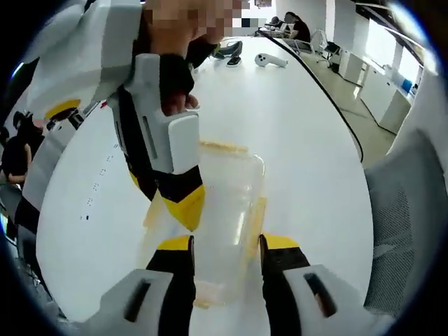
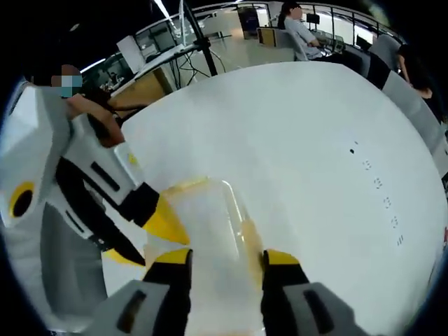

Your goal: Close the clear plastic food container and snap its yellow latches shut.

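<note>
We see the clear container on the white counter at six o'clock, between our left hand-held gripper's parted jaws (the right hand-held gripper, also released, straddles it).

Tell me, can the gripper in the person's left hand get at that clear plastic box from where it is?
Probably yes. The left gripper already has its open jaws on either side of the clear container on the white table, nothing between. The right gripper works at the container's other side.
</note>
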{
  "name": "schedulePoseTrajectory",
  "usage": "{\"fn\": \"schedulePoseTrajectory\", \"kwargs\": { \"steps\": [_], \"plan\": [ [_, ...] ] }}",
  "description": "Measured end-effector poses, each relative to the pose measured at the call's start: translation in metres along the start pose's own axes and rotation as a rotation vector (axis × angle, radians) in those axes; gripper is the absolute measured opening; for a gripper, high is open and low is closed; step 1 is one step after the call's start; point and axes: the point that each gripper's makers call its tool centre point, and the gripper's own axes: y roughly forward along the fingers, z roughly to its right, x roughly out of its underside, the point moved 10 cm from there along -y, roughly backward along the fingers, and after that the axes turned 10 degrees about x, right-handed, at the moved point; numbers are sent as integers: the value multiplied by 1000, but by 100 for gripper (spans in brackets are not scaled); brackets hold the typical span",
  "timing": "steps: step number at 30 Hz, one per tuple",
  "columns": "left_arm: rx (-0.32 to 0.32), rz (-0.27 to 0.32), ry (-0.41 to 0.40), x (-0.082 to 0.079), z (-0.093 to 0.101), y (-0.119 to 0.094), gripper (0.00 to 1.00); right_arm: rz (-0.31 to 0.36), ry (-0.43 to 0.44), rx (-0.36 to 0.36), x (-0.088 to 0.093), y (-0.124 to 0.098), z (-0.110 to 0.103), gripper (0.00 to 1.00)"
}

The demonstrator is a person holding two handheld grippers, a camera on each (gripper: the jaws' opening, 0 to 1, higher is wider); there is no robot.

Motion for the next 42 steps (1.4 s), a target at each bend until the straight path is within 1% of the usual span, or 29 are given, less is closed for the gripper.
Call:
{"fn": "schedulePoseTrajectory", "kwargs": {
  "steps": [2, 4, 6, 8, 11, 14, 16, 18, 19, 20, 21, 22, 24, 25, 27, 28, 31, 37, 39, 42],
  "plan": [
    [-12, -7, 5, 0, 3, 2, 35, -12, -2, -8, -1, 1, 0, 36],
    [-21, -5, -19, 0, 3, 2, 35, -22, -12, -24, -2, 2, 1, 36],
    [-21, -6, -14, 0, 2, 2, 35, -37, -21, -35, -4, 3, 2, 36],
    [-36, -11, 11, 1, 5, 3, 34, -51, -26, -44, -5, 4, 2, 35],
    [-76, -15, 44, 3, 9, 7, 34, -61, -28, -64, -6, 5, 4, 35],
    [-100, -14, 45, 4, 11, 8, 34, -80, -29, -71, -8, 6, 3, 34],
    [-104, -12, 64, 4, 12, 8, 33, -96, -26, -78, -8, 8, 2, 32],
    [-130, -23, 80, 5, 13, 9, 32, -109, -37, -89, -8, 7, 3, 32],
    [-182, -56, 58, 8, 9, 7, 30, -120, -38, -91, -7, 7, 3, 31],
    [-166, -69, 81, 5, 11, 10, 29, -120, -35, -85, -8, 9, 4, 32],
    [-184, -90, 63, 1, 13, 11, 29, -121, -33, -85, -8, 8, 4, 32],
    [-186, -101, 51, -3, 13, 12, 29, -117, -34, -84, -7, 8, 4, 32],
    [-182, -82, 49, 0, 13, 10, 30, -107, -32, -83, -6, 7, 4, 32],
    [-176, -70, 67, 2, 14, 10, 30, -103, -30, -83, -7, 8, 4, 32],
    [-172, -57, 63, 3, 14, 10, 30, -102, -28, -83, -7, 8, 4, 32],
    [-165, -54, 59, 3, 13, 11, 30, -101, -28, -83, -7, 8, 4, 32],
    [-166, -59, 60, 1, 14, 11, 31, -98, -27, -83, -7, 7, 4, 33],
    [-170, -50, 71, 2, 15, 11, 32, -106, -2, -83, -7, 7, 4, 34],
    [-168, -53, 70, 1, 15, 11, 32, -108, -8, -80, -8, 6, 3, 35],
    [-165, -52, 67, 0, 15, 11, 33, -106, 12, -74, -7, 6, 3, 35]
  ]
}}
